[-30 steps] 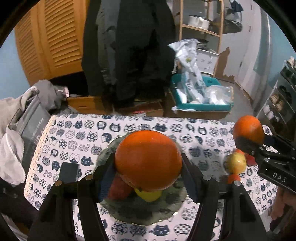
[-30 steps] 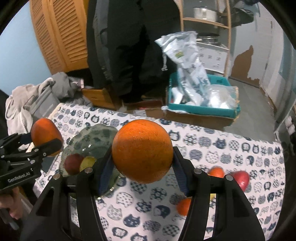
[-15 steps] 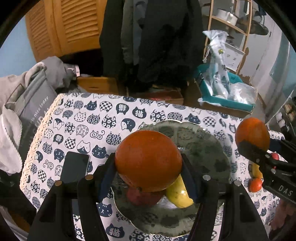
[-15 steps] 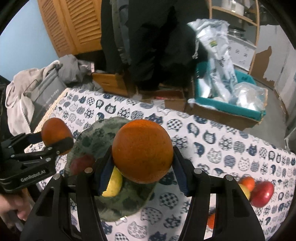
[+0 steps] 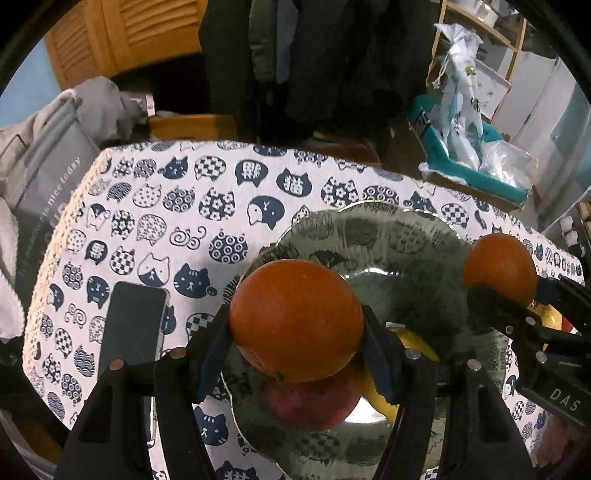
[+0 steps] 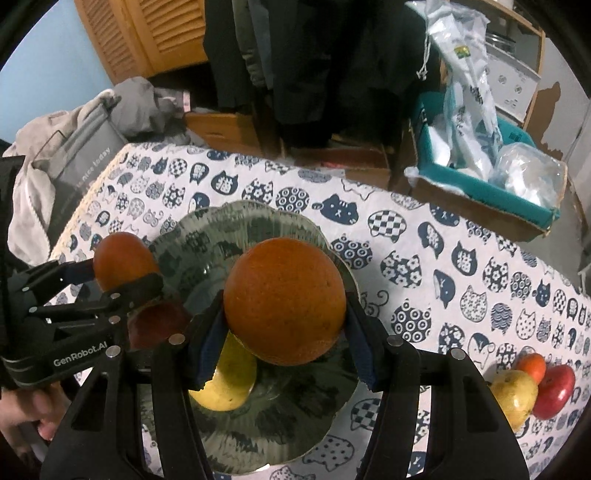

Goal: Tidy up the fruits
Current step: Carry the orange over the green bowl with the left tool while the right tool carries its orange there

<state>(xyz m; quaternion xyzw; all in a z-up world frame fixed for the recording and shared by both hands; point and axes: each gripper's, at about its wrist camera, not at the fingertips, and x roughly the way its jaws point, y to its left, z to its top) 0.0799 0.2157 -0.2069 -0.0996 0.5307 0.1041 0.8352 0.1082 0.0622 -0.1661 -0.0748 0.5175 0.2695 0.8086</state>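
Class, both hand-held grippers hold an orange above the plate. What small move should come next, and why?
Probably lower the right hand-held gripper and set its orange on the plate's bare part, beside the yellow fruit; the plate already holds fruit.

A small table with a white cloth (image 6: 424, 236) printed in navy cat faces stands in a dim, cluttered room. Behind it hang dark coats (image 6: 314, 55), beside louvered wooden doors (image 6: 155, 33) and a pale blue wall (image 6: 48, 55). Left of the table lies a heap of grey clothes (image 6: 85, 125); right, a teal box (image 6: 480, 177) stuffed with plastic bags — wooden shelves (image 5: 480, 44) behind.
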